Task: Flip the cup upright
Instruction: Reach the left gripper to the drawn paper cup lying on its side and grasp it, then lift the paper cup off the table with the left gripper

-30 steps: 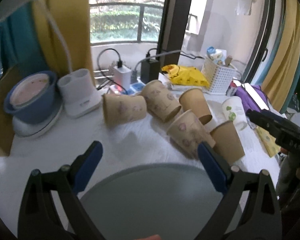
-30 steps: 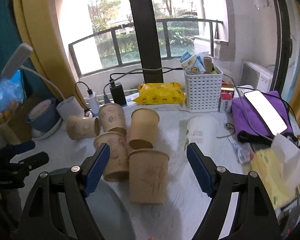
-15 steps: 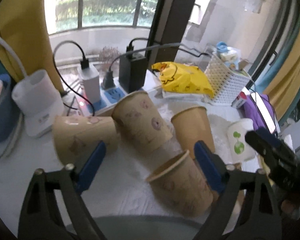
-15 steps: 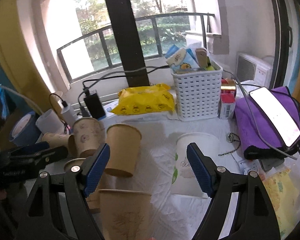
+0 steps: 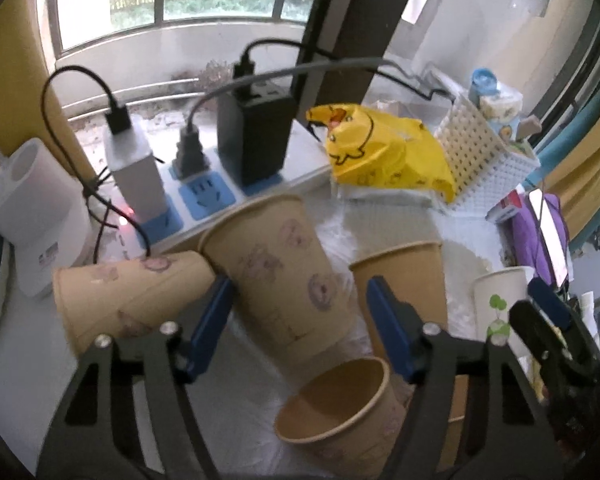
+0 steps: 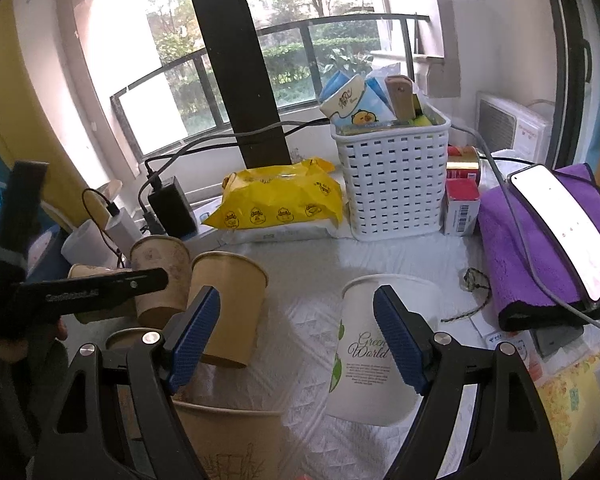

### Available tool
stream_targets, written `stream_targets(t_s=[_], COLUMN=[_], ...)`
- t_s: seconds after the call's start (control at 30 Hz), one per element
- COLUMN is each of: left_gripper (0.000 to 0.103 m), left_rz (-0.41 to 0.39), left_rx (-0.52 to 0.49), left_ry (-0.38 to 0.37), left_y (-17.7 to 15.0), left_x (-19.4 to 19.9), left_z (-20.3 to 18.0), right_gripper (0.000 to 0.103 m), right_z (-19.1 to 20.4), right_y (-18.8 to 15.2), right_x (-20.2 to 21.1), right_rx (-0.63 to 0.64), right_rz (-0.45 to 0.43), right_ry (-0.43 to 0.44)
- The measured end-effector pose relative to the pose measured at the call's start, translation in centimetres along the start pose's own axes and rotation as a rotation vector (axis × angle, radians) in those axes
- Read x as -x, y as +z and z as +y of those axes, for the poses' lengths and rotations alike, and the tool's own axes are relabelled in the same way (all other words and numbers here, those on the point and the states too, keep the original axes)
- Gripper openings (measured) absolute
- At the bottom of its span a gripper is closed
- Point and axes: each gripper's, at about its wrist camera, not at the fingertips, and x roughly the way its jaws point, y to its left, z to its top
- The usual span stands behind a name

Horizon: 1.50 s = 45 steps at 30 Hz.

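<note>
The table [image 5: 28, 408] carries a cluster of brown paper cups. The inverted, faintly printed cup [image 5: 284, 276] leans tilted between the spread jaws of the left hand-held gripper [image 5: 300, 320]. The right hand-held gripper [image 6: 298, 330] is wide open, empty, beside a white cup [image 6: 364, 360].

The left gripper [image 5: 300, 324] straddles an upside-down paper cup [image 5: 284, 276], jaws apart (blue pads either side), other cups crowding close.

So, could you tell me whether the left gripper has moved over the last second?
Yes. The left gripper has advanced toward the power strip and window, and now brackets the printed cup.
</note>
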Motion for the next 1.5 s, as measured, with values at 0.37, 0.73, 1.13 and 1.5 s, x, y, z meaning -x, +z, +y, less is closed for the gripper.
stream_targets(t_s=[0.37,0.73,1.13,1.5], left_gripper=[0.061,0.058,0.056,0.056], left_rz=[0.075,0.070,-0.039,-0.220], left_rx=[0.013,0.042,-0.049,-0.142], left_ry=[0.009,-0.062,-0.116,-0.113], left_y=[1.1,1.2,-2.9,-9.1], left_x=[-1.6,-1.1,8.3,16.9], left_z=[0.0,0.5,-0.4,-0.9], right_gripper=[0.082,0.082,0.082,0.082], right_z=[-0.3,0.1,3.0,7.4], right_y=[0.2,0.3,0.1,-1.7], right_x=[0.6,2.8,9.0,15.2], right_rx=[-0.012,-0.002,0.017,0.077], right_rz=[-0.027,-0.068,-0.142,-0.195], right_ry=[0.025,0.028,0.011,-0.006])
